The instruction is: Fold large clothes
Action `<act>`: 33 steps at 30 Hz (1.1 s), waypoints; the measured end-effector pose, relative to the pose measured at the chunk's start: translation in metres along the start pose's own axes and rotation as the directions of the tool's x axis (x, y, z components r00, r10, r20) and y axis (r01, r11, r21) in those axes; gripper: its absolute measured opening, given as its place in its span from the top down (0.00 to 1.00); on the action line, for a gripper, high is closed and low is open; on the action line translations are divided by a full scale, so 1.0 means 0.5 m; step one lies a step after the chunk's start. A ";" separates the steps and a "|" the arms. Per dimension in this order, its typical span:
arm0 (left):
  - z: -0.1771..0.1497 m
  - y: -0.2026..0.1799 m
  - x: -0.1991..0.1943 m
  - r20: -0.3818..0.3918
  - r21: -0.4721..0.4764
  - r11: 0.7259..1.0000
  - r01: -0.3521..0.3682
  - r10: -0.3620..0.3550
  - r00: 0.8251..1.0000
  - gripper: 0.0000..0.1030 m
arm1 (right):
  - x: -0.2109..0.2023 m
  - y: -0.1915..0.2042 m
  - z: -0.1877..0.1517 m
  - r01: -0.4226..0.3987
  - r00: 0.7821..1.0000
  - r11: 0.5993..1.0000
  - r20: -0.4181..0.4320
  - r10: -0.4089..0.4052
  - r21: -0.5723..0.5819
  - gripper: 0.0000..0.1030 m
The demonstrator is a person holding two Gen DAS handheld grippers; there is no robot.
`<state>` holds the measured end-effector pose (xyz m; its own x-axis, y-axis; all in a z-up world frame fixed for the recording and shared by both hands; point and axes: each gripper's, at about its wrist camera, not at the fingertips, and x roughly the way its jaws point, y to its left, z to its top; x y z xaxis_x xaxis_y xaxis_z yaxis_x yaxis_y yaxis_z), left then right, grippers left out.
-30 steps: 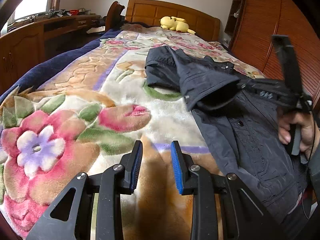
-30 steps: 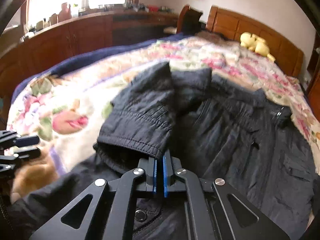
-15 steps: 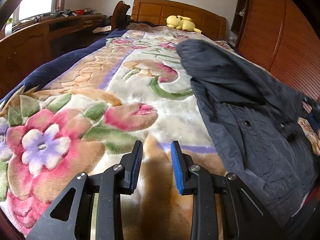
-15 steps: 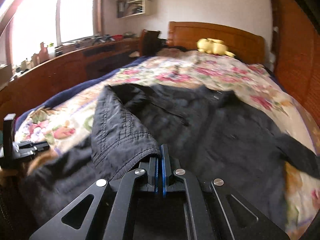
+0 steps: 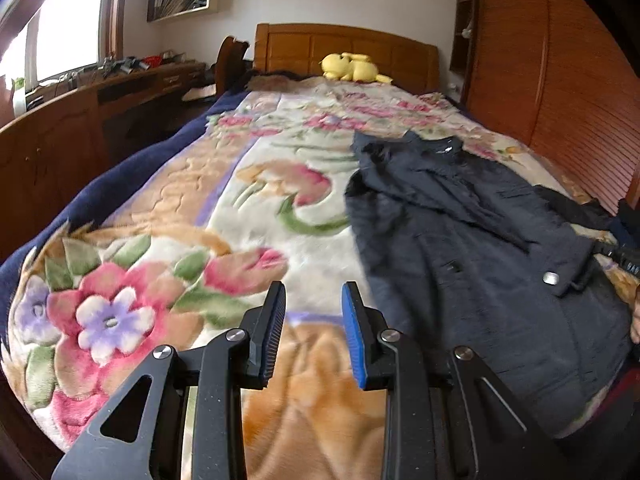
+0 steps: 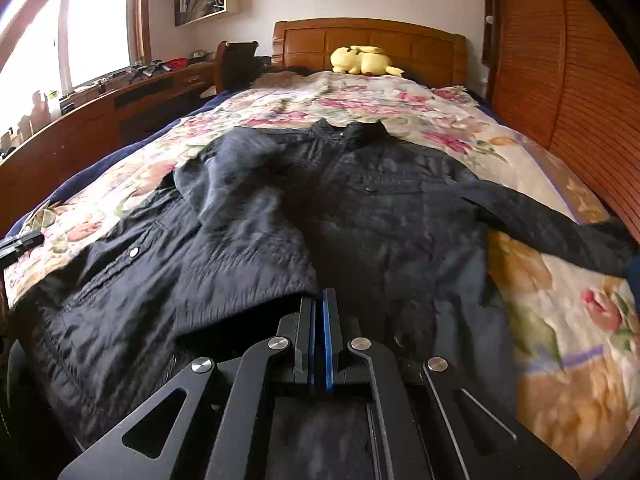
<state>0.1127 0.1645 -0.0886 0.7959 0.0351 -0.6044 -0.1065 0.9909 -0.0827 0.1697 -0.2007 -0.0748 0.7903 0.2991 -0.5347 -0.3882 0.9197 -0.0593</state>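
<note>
A dark navy jacket (image 5: 460, 240) lies front up on the flowered blanket (image 5: 160, 220), collar toward the headboard. In the right wrist view its left sleeve (image 6: 248, 240) is folded across the jacket's (image 6: 400, 208) front, and the cuff edge ends at my right gripper (image 6: 320, 296), which is shut on it. The other sleeve (image 6: 560, 232) stretches out to the right. My left gripper (image 5: 313, 292) hovers open over bare blanket left of the jacket, nothing between its pads. It shows as a dark tip (image 6: 16, 244) at the left edge.
A yellow plush toy (image 5: 352, 68) lies by the wooden headboard (image 5: 344, 46). A slatted wooden wardrobe (image 5: 560, 80) lines the bed's right side. A wooden desk (image 5: 80, 120) runs along the left under the window. A hand (image 5: 635, 320) shows at the right edge.
My right gripper has carried the sleeve to the right across the jacket, and it now lies folded over the front. My left gripper has lifted a little, still open.
</note>
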 end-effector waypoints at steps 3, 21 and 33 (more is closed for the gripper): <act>0.010 -0.029 -0.023 0.014 0.016 1.000 0.019 -0.019 1.000 0.71 | -0.023 0.011 -0.009 0.033 0.999 0.999 0.013 -0.033 -0.024 0.84; -0.016 -0.189 -0.053 -0.009 0.112 0.984 0.137 -0.137 0.990 0.71 | 0.043 0.054 0.015 -0.155 0.988 0.987 -0.007 0.155 -0.047 0.30; -0.032 -0.225 -0.051 -0.029 0.124 0.978 0.165 -0.163 0.986 0.71 | 0.150 0.080 0.027 -0.155 0.981 0.982 -0.135 0.140 -0.106 0.30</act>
<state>0.0950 0.0499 -0.0764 0.7850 -0.1307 -0.6056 0.1015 0.9914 -0.0825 0.2202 -0.1381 -0.1059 0.6571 0.3875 -0.6466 -0.5539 0.8300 -0.0655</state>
